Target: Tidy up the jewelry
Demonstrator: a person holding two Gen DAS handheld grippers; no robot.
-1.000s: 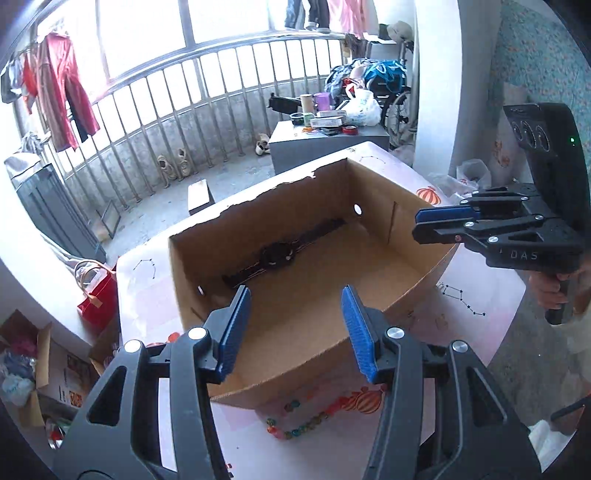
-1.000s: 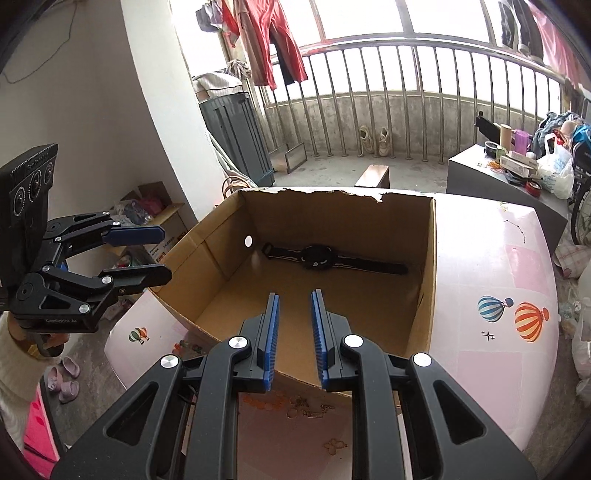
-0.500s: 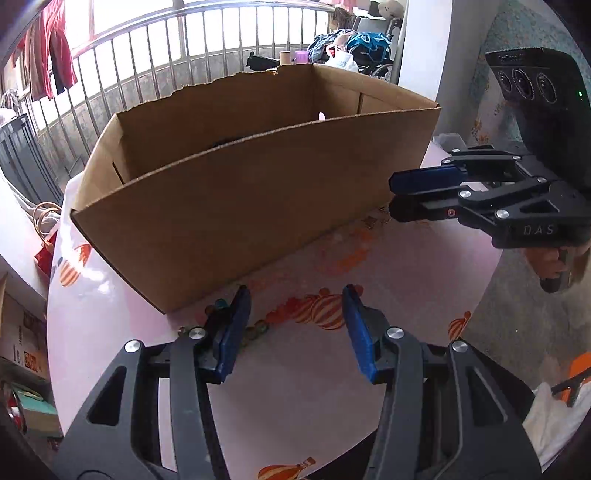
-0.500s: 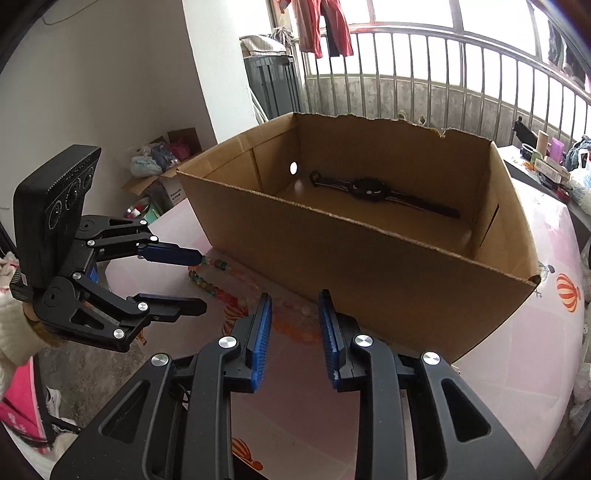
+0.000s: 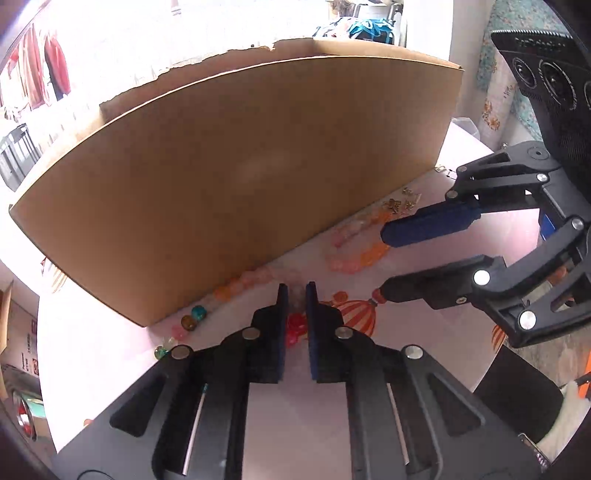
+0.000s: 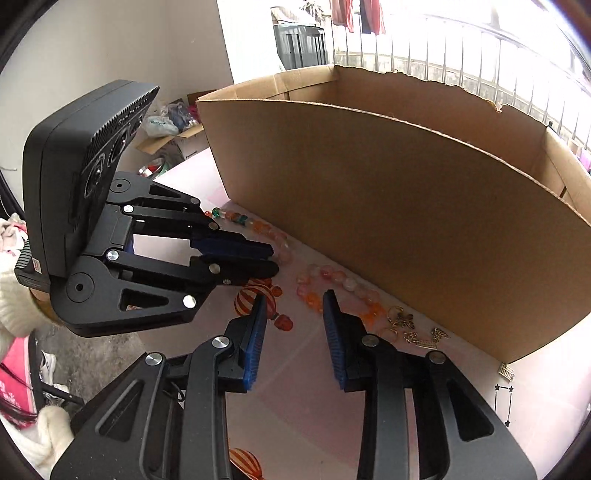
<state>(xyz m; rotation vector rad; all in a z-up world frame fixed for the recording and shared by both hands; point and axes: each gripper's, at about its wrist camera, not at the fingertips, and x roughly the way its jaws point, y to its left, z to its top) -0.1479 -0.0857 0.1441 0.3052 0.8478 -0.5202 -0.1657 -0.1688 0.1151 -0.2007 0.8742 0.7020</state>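
A pink table (image 6: 295,398) on a balcony. Nearest, the right gripper (image 6: 293,325) hovers with jaws opening, empty, over a bead necklace (image 6: 332,280). The left gripper (image 5: 296,299) is closing on its beads, seemingly the pickup step; lifting it comes next. Behind, the cardboard box (image 6: 388,206) hides its contents.

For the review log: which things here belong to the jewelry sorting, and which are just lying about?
Job:
bead string
gold charms
cardboard box
left gripper, closing on the beads
right gripper, opening

Lying about:
hanging clothes
floor clutter
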